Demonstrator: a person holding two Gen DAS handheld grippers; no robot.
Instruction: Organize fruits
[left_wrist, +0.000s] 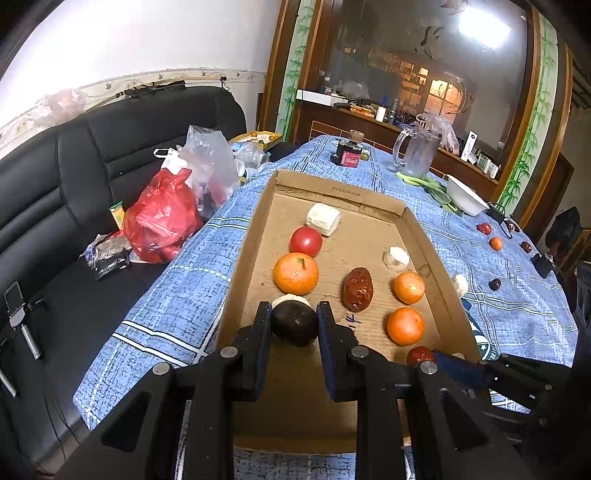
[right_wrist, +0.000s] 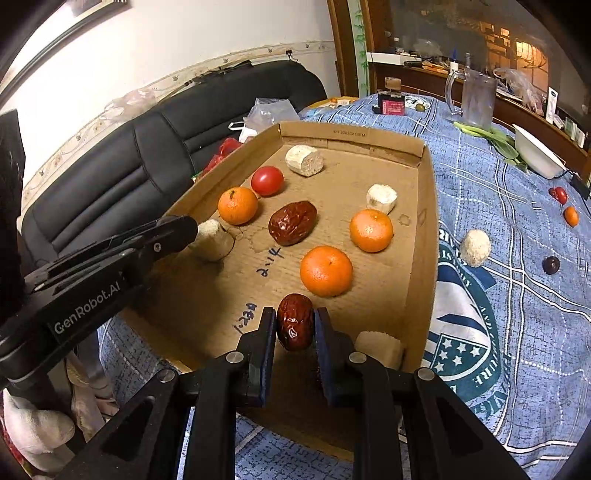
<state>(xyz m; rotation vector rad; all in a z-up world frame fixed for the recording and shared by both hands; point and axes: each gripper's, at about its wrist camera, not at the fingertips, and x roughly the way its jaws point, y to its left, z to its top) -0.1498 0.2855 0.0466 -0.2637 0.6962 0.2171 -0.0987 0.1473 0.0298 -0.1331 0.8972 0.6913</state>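
A shallow cardboard tray (left_wrist: 243, 236) (right_wrist: 428, 221) lies on the blue tablecloth. My left gripper (left_wrist: 294, 314) is shut on a dark round fruit (left_wrist: 294, 325) just above the tray's near left floor, in front of a white chunk (left_wrist: 291, 298). My right gripper (right_wrist: 295, 317) is shut on a wrinkled red date (right_wrist: 295, 321) at the tray's near right part. Inside the tray lie three oranges (right_wrist: 326, 271) (right_wrist: 371, 230) (right_wrist: 237, 205), a tomato (right_wrist: 267, 180), another date (right_wrist: 292, 222) and white chunks (right_wrist: 304, 160) (right_wrist: 381, 198). The left gripper's black body (right_wrist: 147, 243) hides the dark fruit in the right wrist view.
Small fruits (left_wrist: 496, 243) (left_wrist: 494, 284) and a white chunk (right_wrist: 475, 247) lie on the cloth to the right of the tray. A glass pitcher (left_wrist: 417, 151), a white bowl (left_wrist: 465, 199) and a dark bottle (left_wrist: 350, 151) stand further back. A black sofa with a red bag (left_wrist: 159, 218) is on the left.
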